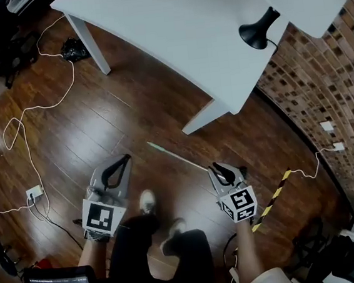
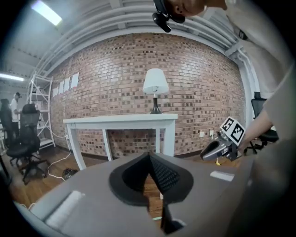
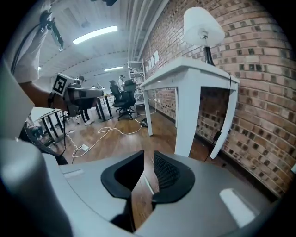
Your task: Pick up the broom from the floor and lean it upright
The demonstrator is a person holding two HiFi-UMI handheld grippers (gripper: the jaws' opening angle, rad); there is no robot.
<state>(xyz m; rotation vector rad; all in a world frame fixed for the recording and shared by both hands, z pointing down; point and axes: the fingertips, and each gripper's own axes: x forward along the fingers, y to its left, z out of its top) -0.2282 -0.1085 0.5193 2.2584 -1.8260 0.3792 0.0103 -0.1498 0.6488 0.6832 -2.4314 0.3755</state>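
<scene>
Table [image 1: 172, 37]: far, centre
Lamp [image 1: 258, 30]: on table, right end
Broom handle [image 1: 177, 158]: floor, nearer than table, just left of right gripper [image 1: 216, 168]
Cable [image 1: 73, 72]: floor, left

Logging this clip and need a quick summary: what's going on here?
A person stands on a wooden floor near a white table, with tongs in each hand. The thin, pale broom handle lies flat on the floor ahead of their feet. The right tongs hover over its near end, jaws slightly apart and gripping nothing. The left tongs are closed and empty, off to the side. The pick-up has not begun.
</scene>
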